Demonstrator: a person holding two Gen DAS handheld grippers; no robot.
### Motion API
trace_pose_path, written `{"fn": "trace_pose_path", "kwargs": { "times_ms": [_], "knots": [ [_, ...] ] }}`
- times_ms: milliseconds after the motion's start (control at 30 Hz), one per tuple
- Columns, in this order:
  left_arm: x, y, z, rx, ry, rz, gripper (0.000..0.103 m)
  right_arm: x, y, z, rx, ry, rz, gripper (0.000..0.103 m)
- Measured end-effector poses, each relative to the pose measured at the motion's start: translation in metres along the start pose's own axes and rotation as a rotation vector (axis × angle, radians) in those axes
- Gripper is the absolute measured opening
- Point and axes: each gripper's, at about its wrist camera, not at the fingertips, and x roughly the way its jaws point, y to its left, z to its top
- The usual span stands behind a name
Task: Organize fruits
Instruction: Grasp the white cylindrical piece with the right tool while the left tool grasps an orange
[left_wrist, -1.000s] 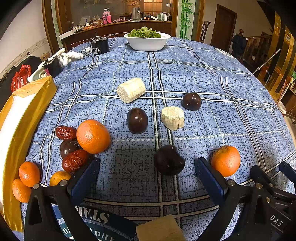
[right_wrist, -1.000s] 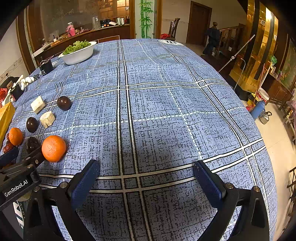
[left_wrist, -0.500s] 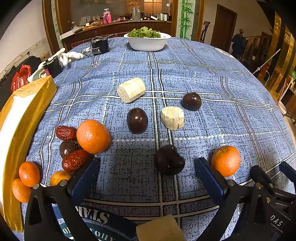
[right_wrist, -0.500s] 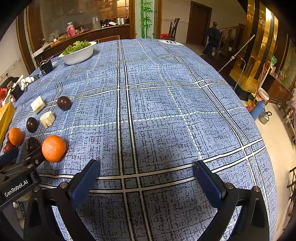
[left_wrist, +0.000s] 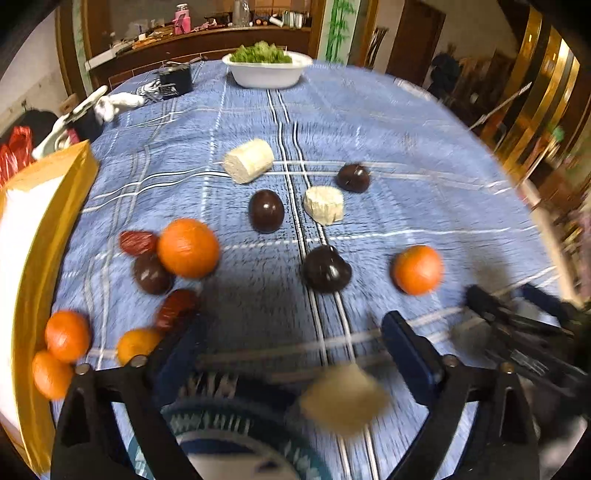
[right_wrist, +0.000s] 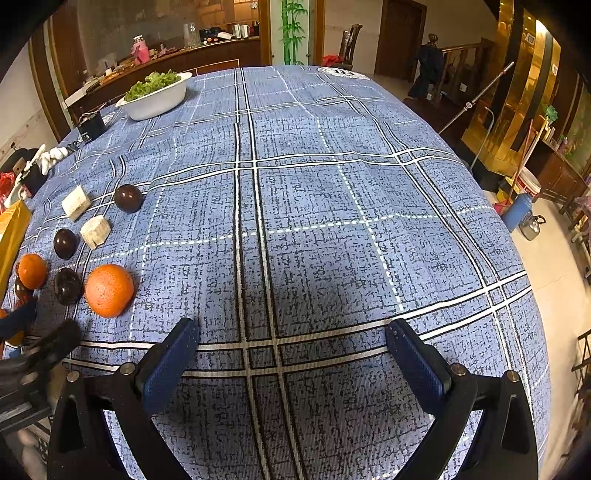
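The dark purple round fruit (left_wrist: 326, 268) lies on the blue checked tablecloth (left_wrist: 406, 206) just ahead of my left gripper (left_wrist: 291, 339), whose jaws are closing, nothing between them. My right gripper (right_wrist: 291, 350) hangs spread, empty, a round orange (right_wrist: 109, 290) beyond its left jaw.

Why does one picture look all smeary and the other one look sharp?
Left wrist view: motion blur smears the oranges, the tablecloth stripes and the pale block near the bottom edge. Right wrist view: sharp, the cloth weave crisp. Both bend round at the edges from the fisheye lens, with dark corners.
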Motion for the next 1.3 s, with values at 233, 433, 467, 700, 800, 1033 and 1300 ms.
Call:
{"fn": "trace_pose_path", "kwargs": {
  "times_ms": [233, 433, 467, 700, 800, 1033, 1300],
  "knots": [
    [-0.098, 0.058, -0.021, -0.062, -0.315, 0.083, 0.091, -0.001, 0.001, -0.003, -0.003, -0.006, -0.004, 0.103],
    [-0.171, 0.089, -0.038, -0.08, -0.571, 0.265, 0.092, -0.009, 0.002, -0.005, -0.008, -0.004, -0.04, 0.091],
    [-0.177, 0.091, -0.038, -0.08, -0.59, 0.264, 0.096, -0.021, 0.004, -0.008, -0.012, -0.029, -0.06, 0.075],
    [-0.158, 0.1, -0.033, -0.093, -0.478, 0.143, 0.103, -0.083, 0.064, -0.033, -0.171, -0.15, 0.234, 0.073],
    [-0.144, 0.103, -0.038, -0.09, -0.418, 0.087, 0.087, -0.076, 0.093, -0.041, -0.252, -0.107, 0.306, 0.063],
    [-0.1, 0.093, -0.039, -0.017, -0.252, -0.007, 0.044, -0.049, 0.129, -0.049, -0.316, -0.029, 0.365, 0.049],
    [-0.058, 0.058, -0.034, 0.147, -0.159, -0.005, 0.045, -0.045, 0.111, -0.051, -0.226, -0.009, 0.451, 0.038]
  ]
}}
